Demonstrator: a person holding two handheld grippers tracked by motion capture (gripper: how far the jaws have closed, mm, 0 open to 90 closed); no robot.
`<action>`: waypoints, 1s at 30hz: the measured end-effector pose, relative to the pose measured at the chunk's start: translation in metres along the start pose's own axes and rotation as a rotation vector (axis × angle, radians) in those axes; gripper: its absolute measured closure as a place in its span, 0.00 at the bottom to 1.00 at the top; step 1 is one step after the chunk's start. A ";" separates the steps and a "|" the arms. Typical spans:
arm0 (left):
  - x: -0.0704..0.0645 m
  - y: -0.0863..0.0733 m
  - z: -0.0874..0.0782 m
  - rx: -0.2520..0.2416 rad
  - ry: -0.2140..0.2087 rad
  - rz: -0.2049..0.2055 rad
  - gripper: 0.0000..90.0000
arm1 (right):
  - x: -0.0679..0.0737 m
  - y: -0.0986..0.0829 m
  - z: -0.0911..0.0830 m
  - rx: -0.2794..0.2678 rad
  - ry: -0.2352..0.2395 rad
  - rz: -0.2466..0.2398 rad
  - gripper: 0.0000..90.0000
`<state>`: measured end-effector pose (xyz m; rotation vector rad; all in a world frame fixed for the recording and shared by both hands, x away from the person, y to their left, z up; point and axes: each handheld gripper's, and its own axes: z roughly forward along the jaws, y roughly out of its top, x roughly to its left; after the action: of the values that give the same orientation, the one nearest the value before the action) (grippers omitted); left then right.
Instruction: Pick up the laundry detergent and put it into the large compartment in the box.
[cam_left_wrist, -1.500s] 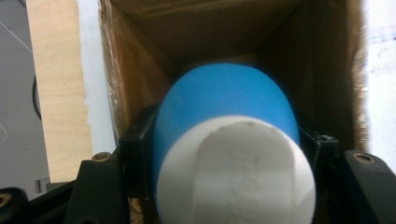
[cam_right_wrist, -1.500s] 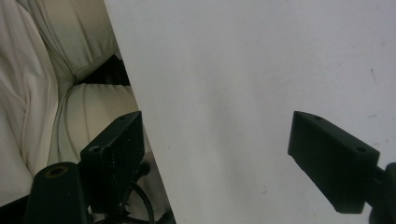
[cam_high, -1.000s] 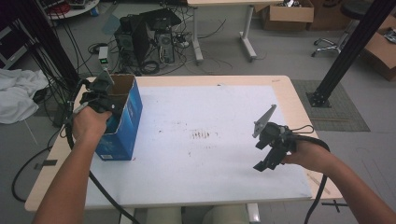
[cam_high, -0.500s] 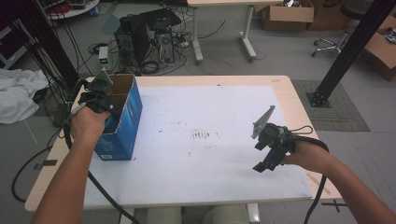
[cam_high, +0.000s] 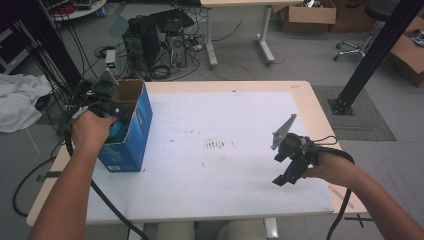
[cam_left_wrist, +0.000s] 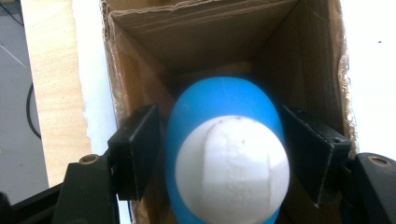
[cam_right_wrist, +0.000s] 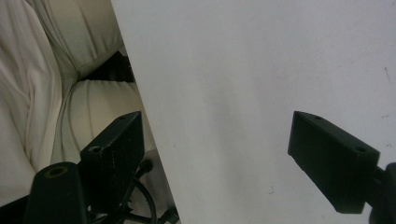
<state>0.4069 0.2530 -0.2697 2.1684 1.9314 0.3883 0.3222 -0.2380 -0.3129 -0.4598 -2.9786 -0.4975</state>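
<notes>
Left tongs (cam_left_wrist: 224, 149): jaws stand either side of a blue egg-shaped ball with a white round end (cam_left_wrist: 227, 154); the left jaw sits against its side, the right jaw just beside it, so a grip looks likely, but I cannot tell for sure.
Ball: inside the mouth of the open blue cardboard box with brown inner walls (cam_left_wrist: 299, 60), white end facing the camera (faint scuff lines on it).
Left hand (cam_high: 92, 129): over the box's open top in the high view, at about 9 o'clock on the desk.
Box: upright near the desk's left edge, its blue side (cam_high: 142, 127) facing the middle.
Right tongs (cam_right_wrist: 219, 158): jaws wide apart, nothing between them, held above the white sheet (cam_right_wrist: 261, 70).
Right hand (cam_high: 325, 167): at about 4 o'clock, near the sheet's front right corner, well apart from the box.
Desk: pale wooden top (cam_high: 320, 107) showing around the sheet.
</notes>
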 end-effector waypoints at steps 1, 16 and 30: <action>0.000 0.000 -0.001 -0.001 -0.002 0.000 0.35 | 0.000 0.000 0.000 -0.001 0.000 0.000 0.21; 0.002 0.001 -0.021 -0.035 0.000 0.009 0.34 | 0.002 0.003 -0.003 -0.009 -0.006 -0.014 0.21; -0.012 0.013 -0.053 -0.108 -0.026 0.072 0.33 | 0.003 0.003 -0.005 -0.003 -0.008 -0.007 0.21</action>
<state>0.3998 0.2386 -0.2164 2.1677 1.7798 0.4626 0.3201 -0.2362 -0.3066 -0.4535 -2.9886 -0.5018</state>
